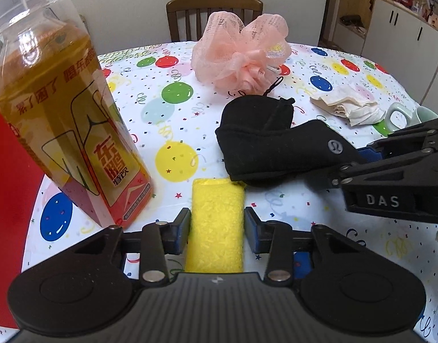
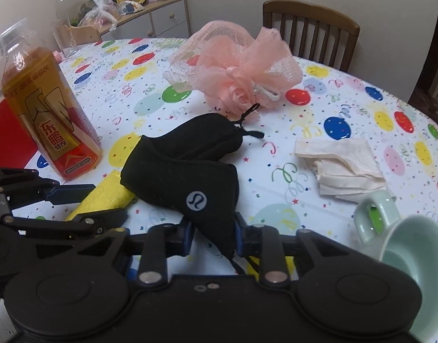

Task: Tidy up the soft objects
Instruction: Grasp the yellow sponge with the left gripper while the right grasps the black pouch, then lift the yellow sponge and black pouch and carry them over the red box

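Note:
A yellow sponge (image 1: 217,214) lies on the balloon-print tablecloth, and my left gripper (image 1: 217,225) is shut on it, a pad pressed to each long side. Its far end is tucked under a black fabric pouch (image 1: 264,143) with a round logo. In the right wrist view, my right gripper (image 2: 213,235) is shut on the near corner of the black pouch (image 2: 184,171). A pink mesh bath pouf (image 2: 239,65) sits behind the pouch. A folded cream cloth (image 2: 339,165) lies to the right. The two grippers are close side by side.
A tall bottle of amber drink (image 1: 61,114) stands just left of the left gripper, with a red box (image 1: 10,200) behind it. A pale green cup (image 2: 404,245) lies on its side by the right gripper. A wooden chair (image 1: 213,8) stands at the table's far edge.

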Available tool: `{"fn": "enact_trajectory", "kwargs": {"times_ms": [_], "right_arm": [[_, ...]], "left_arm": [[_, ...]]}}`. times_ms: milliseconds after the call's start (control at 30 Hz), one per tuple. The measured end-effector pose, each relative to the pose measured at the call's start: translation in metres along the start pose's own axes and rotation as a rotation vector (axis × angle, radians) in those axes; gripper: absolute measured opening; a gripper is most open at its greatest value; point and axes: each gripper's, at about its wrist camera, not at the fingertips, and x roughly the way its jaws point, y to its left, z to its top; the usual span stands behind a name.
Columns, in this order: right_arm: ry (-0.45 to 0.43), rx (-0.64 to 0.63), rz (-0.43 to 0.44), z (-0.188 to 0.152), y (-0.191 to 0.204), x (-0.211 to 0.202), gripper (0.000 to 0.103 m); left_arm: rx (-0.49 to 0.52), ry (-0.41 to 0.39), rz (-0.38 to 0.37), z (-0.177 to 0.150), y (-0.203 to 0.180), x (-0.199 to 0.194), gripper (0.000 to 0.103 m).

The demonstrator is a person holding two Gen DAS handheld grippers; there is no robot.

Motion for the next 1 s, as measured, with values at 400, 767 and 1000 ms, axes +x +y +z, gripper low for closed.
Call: {"fn": "enact_trajectory", "kwargs": {"times_ms": [400, 767, 1000], "right_arm": [[-0.122, 0.115, 0.003, -0.013, -0.002, -0.047, 0.008], [-0.191, 0.191, 0.062, -0.04, 0.008, -0.104, 0.008], [-0.241, 0.242, 0.094, -0.052, 0.016, -0.142, 0.008]], "left_arm": [[-0.023, 0.027, 0.004, -0.003, 0.007, -0.005, 0.038], [-0.087, 0.047, -0.011, -0.012, 0.024, -0.027, 0.038], [-0.12, 0.035, -0.051, -0.019, 0.038, -0.058, 0.038]]}}
